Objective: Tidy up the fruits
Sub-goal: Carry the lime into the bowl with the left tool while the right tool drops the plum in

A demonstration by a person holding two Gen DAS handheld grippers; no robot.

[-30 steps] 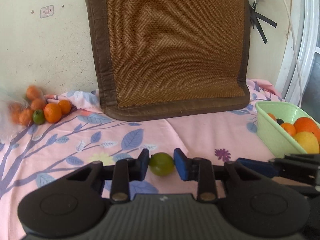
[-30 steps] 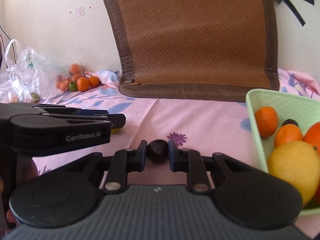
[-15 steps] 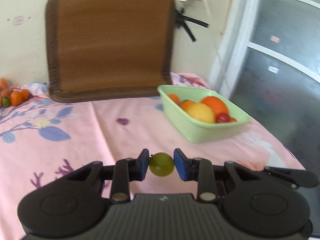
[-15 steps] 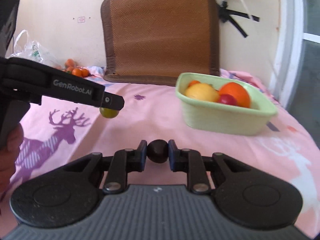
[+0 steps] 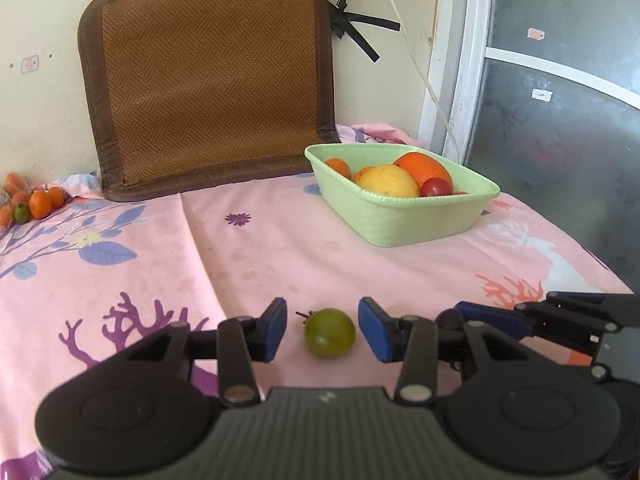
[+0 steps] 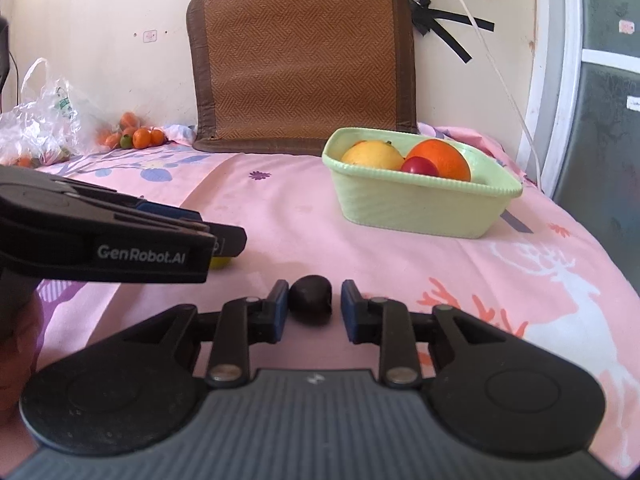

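Fruits lie loose on the pink printed tablecloth [image 5: 280,240]: a small round green fruit with a stem [image 5: 329,332] sits between the blue pads of the left gripper [image 5: 322,329], whose jaws have just been opening and stand clear of it on both sides. Right gripper [image 6: 314,305] likewise has just been opening, a dark, nearly black fruit [image 6: 311,299] resting untouched between its parted pads. Beyond both, well apart, the pale green plastic basket [image 5: 400,220] holds oranges, a yellow citrus and a red fruit.

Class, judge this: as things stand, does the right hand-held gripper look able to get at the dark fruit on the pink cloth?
Probably yes: the dark fruit lies between the right hand-held gripper's just-opened, non-touching pads, nothing blocking.
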